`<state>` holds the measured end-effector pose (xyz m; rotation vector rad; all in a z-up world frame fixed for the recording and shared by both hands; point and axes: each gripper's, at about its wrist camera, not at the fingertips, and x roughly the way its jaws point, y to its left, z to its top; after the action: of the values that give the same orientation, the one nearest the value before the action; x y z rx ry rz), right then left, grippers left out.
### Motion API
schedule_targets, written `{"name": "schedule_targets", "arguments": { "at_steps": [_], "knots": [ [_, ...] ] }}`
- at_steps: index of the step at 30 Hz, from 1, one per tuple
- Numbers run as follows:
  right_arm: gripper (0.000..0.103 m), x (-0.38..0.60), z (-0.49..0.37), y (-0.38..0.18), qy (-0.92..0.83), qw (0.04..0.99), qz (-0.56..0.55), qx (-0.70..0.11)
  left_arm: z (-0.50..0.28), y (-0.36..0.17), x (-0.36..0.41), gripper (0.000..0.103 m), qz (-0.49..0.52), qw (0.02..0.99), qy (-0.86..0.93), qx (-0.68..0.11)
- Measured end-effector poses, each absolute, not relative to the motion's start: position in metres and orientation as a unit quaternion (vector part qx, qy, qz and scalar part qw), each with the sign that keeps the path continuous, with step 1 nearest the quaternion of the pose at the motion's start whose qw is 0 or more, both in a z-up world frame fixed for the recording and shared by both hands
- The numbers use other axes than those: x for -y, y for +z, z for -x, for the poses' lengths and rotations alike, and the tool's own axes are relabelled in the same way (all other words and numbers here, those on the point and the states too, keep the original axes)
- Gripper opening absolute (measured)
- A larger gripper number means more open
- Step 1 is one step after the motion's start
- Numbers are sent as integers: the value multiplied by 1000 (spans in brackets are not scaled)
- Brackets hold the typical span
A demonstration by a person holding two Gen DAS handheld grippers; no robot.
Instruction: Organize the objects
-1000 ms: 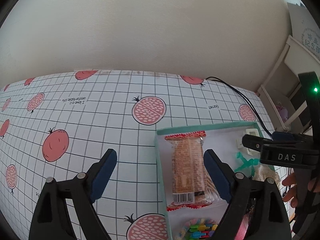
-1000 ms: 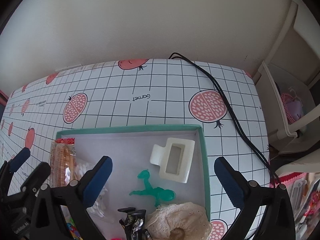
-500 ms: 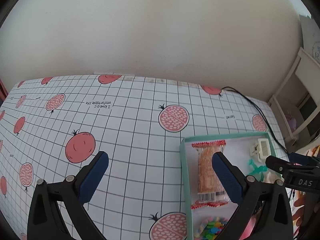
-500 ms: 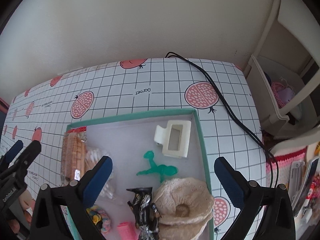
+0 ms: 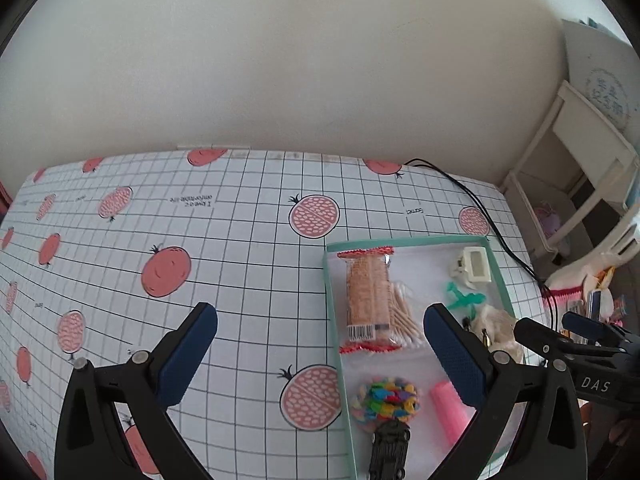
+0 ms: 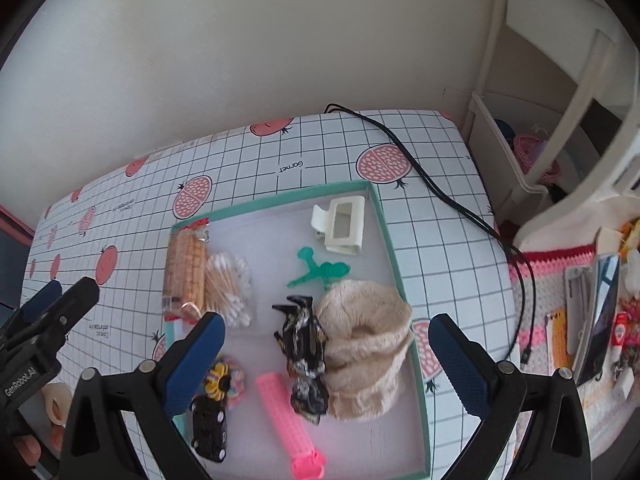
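Observation:
A teal-rimmed white tray (image 6: 280,199) lies on the pomegranate-print tablecloth. In it are a cracker packet (image 6: 185,266), a bag of cotton swabs (image 6: 228,286), a white hair claw (image 6: 343,229), a green plastic figure (image 6: 320,273), a beige knit piece (image 6: 366,340), black wrapped sweets (image 6: 302,354), a pink roller (image 6: 282,410), a bag of coloured beads (image 5: 386,398) and a black toy car (image 6: 209,426). My right gripper (image 6: 327,326) hovers open over the tray's near half, holding nothing. My left gripper (image 5: 320,320) is open and empty above the tray's left rim (image 5: 334,320).
A black cable (image 6: 440,194) runs over the table's right side and down past its edge. White shelves (image 6: 532,148) stand to the right, with a crocheted mat (image 6: 560,264) bearing small items. The tablecloth (image 5: 160,240) spreads left of the tray. The wall is behind.
Both grippers have drawn back and up from the tray, so its near half with the roller, beads and car now shows. Both stay open and empty.

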<state>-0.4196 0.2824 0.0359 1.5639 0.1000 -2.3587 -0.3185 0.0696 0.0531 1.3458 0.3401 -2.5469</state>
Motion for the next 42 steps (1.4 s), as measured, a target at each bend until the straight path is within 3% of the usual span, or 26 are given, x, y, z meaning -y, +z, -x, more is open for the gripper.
{"name": "schedule_targets", "arguments": {
  "at_steps": [23, 42],
  "knots": [
    [103, -316, 281, 50, -822, 159, -547, -13, 166, 70, -98, 103, -419, 178, -883, -117],
    [103, -329, 198, 27, -826, 159, -541, -14, 87, 37, -111, 103, -454, 196, -862, -111]
  ]
}}
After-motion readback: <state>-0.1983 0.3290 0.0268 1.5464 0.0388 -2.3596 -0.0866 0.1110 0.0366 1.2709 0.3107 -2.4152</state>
